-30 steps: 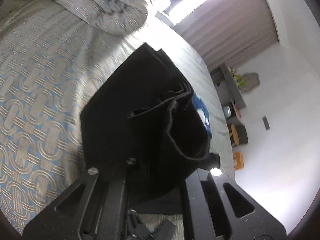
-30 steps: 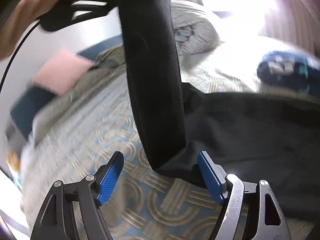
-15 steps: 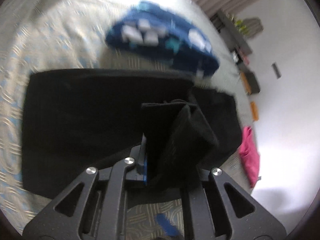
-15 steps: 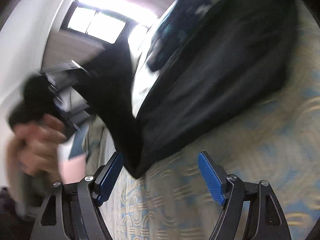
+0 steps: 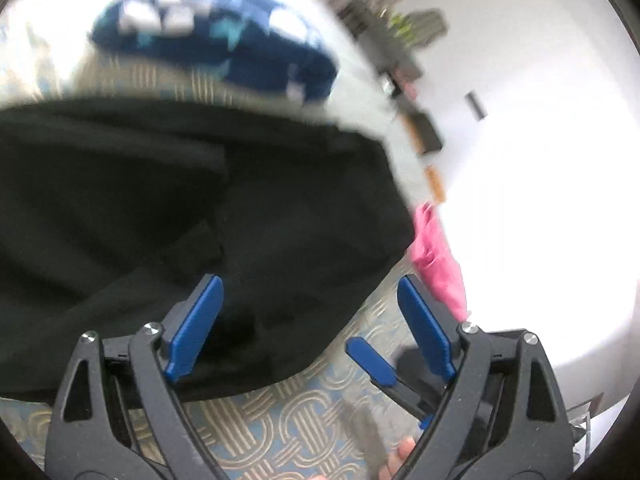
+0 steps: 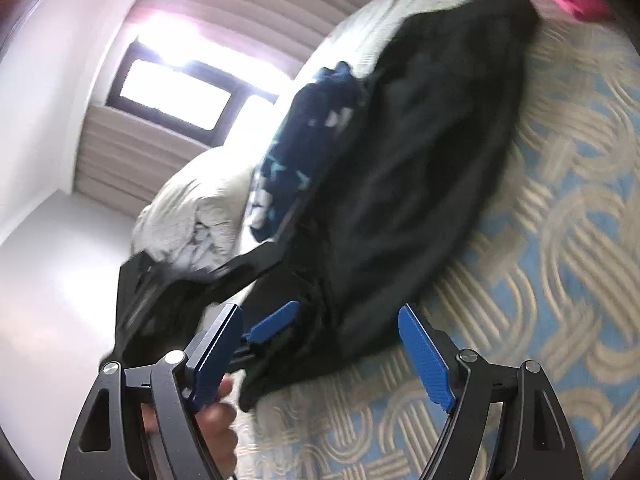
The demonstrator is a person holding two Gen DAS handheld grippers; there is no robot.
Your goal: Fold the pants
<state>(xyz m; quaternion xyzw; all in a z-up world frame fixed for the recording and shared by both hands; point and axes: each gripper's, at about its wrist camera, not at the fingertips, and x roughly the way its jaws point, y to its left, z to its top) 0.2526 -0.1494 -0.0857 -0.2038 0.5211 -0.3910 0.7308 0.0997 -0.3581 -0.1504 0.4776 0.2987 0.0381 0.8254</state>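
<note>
Matt black cloth pants (image 5: 168, 200) lie on a woven, patterned bedspread (image 5: 304, 420); the left hand-held gripper (image 5: 310, 324) is matt black plastic with ribbed blue pads (image 5: 196, 320).

A bedroom in a home — a bed (image 6: 560, 208) with a blue-and-beige patterned cover fills the view, a rumpled pale duvet (image 6: 192, 220) bunched at nine o'clock. Pleated curtains (image 6: 248, 4) frame a bright window (image 6: 176, 92) at eleven o'clock — clothes lie about, a pink garment (image 5: 438, 256) among them.
</note>
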